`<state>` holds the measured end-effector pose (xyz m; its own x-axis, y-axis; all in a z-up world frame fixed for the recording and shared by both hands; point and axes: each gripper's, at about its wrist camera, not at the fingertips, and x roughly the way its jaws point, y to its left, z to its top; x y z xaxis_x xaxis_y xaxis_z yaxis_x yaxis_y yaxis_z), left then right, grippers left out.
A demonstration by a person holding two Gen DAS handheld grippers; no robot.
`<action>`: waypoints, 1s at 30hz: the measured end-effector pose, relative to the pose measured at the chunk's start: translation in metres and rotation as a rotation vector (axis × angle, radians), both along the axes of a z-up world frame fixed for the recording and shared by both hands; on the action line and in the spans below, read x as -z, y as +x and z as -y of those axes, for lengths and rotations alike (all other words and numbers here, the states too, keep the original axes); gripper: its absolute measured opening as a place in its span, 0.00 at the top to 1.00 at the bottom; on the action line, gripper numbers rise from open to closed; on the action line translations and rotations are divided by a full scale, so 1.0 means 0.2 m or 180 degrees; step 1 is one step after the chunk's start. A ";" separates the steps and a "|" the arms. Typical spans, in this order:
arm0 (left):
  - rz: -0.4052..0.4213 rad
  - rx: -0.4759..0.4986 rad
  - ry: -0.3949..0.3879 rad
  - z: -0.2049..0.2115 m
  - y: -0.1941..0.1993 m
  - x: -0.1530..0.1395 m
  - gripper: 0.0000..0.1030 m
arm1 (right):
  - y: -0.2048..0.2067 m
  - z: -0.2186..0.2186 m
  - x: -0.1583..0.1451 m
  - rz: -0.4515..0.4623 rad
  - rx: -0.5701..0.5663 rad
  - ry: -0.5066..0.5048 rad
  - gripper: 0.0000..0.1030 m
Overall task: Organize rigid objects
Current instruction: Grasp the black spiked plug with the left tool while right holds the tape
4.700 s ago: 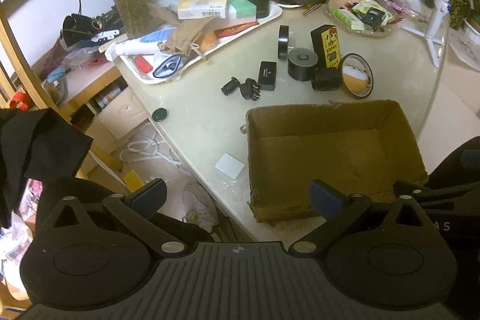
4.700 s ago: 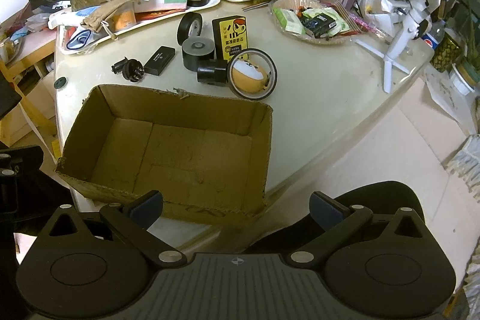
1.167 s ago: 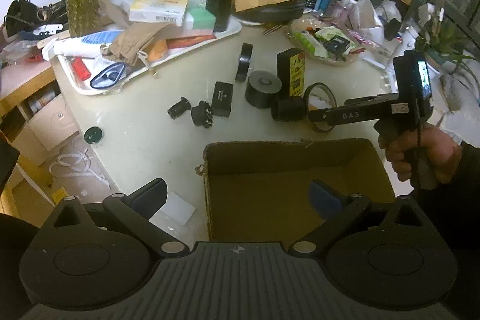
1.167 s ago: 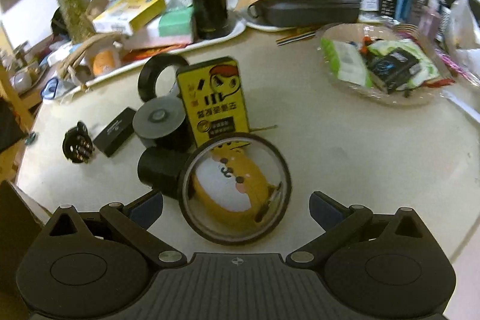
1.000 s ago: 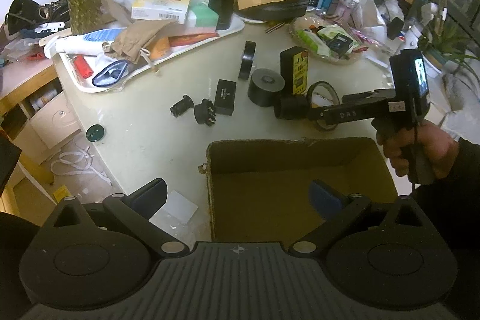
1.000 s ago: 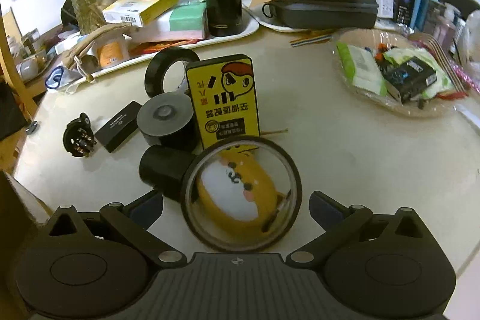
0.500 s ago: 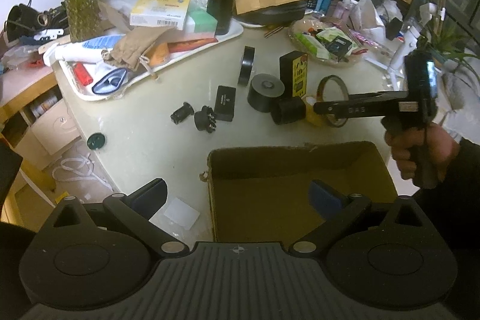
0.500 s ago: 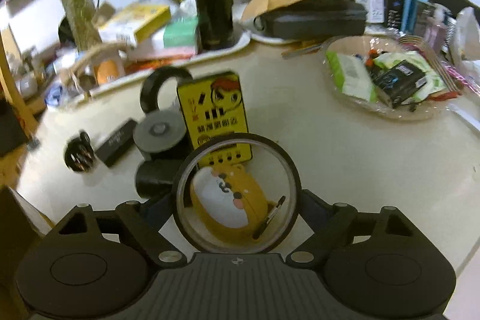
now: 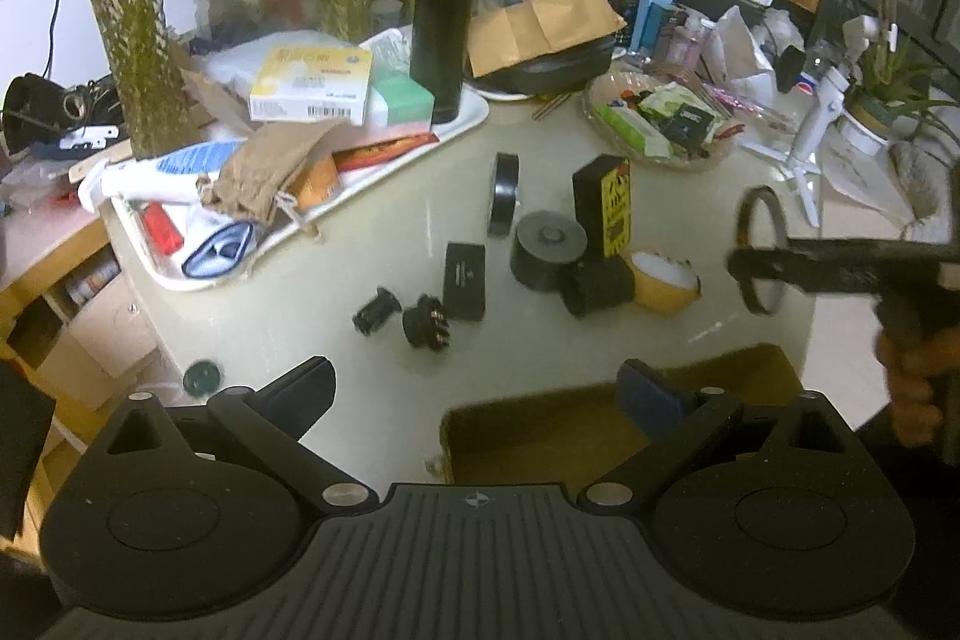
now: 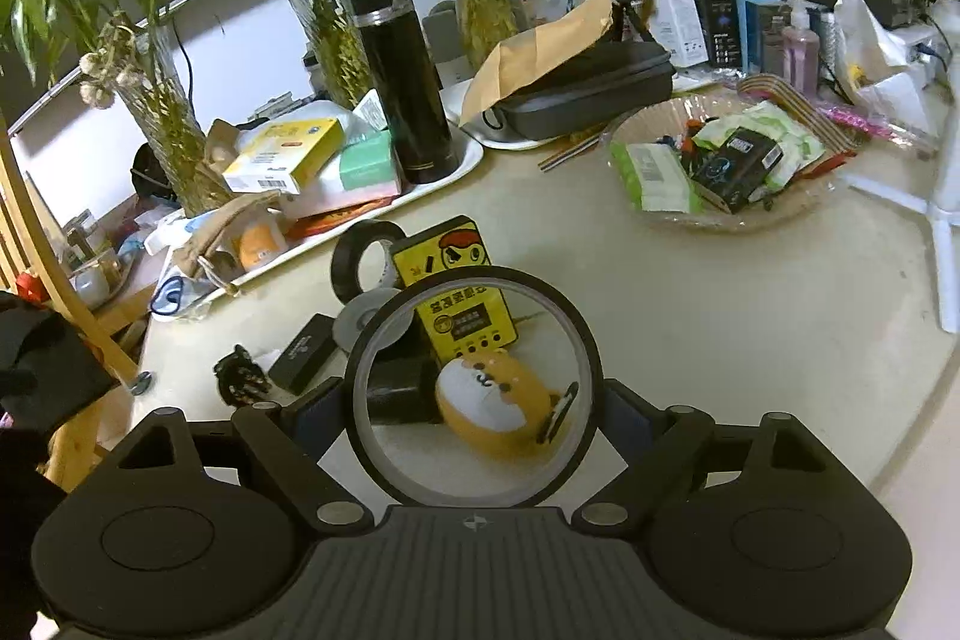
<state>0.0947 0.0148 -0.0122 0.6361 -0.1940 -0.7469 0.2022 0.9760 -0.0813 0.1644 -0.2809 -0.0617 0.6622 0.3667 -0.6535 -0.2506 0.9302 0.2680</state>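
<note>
The right hand-held gripper point(image 10: 477, 415) pinches a large tape ring point(image 10: 474, 394) upright between its two pads, lifted clear of the bench point(image 10: 720, 316). Through the ring, just ahead of it, a yellow round toy point(image 10: 498, 415) lies beside a black cylinder point(image 10: 399, 391), with a yellow box point(image 10: 459, 295) standing beyond them. The left hand-held gripper point(image 9: 486, 391) is spread wide with nothing between its pads, hovering above the near edge of a cardboard box point(image 9: 540, 436).

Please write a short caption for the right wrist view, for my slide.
Right gripper holds a clear tape ring above the table, framing a yellow toy.
</note>
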 end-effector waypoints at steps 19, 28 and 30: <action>-0.0235 0.0047 -0.0127 -0.08 0.29 0.21 0.34 | -0.33 0.02 -0.13 0.0093 0.0008 -0.0319 0.13; -0.0470 -0.0006 -0.0302 -0.12 0.46 0.38 0.49 | -0.32 0.07 -0.12 0.0125 0.0165 -0.0135 0.13; -0.0559 -0.0001 -0.0308 -0.12 0.49 0.43 0.53 | -0.32 0.07 -0.12 0.0117 0.0161 -0.0130 0.13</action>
<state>0.1933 0.0385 -0.0977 0.4978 -0.2701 -0.8242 0.1764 0.9619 -0.2087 0.0996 -0.2947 -0.0374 0.7031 0.3056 -0.6421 -0.2119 0.9520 0.2210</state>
